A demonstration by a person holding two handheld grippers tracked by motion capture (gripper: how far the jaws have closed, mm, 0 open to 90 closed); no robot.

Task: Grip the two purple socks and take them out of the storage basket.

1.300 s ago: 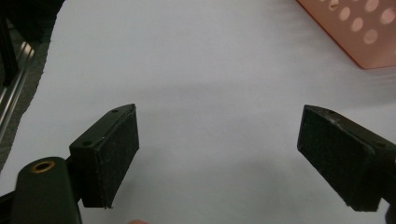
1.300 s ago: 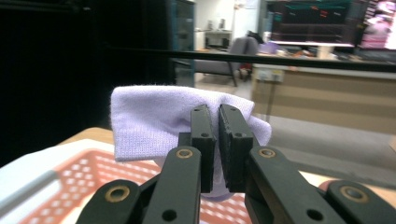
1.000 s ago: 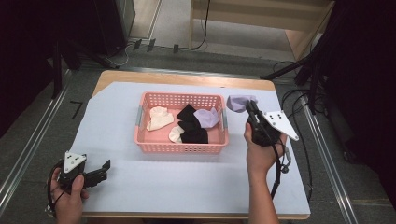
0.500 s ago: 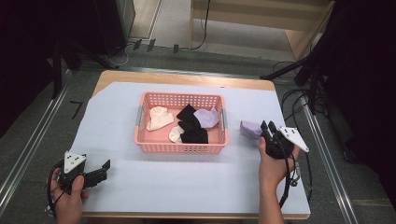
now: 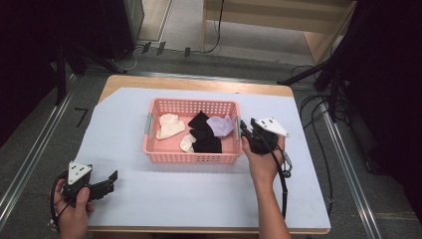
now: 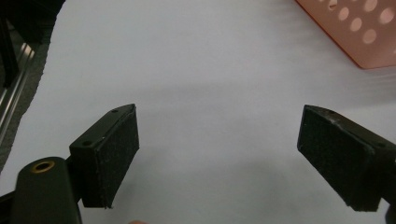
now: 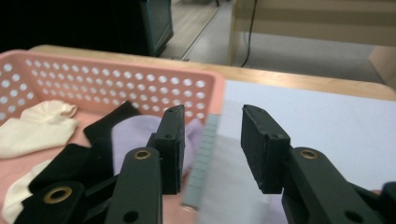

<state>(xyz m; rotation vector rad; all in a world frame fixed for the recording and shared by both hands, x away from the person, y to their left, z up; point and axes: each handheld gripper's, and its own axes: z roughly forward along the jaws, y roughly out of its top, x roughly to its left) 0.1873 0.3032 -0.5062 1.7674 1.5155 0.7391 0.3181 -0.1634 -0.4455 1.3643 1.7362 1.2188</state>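
Left tool [image 5: 110, 180] near the counter's [image 5: 199, 199] front-left corner, jaws wide over bare pale sheet, nothing held. Pink perforated plastic basket [image 5: 191, 157] sits mid-counter holding soft cream, black and lilac cloth pieces [image 5: 220, 125]. Right tool [image 5: 245, 128] at the basket's right rim, jaws partly apart, empty; its own view shows the rim between them.

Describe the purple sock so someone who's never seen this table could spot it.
Find the pink basket mid-table. The purple sock lies in its far right corner, beside the right gripper. It's the only lilac piece; its neighbours are black or cream.
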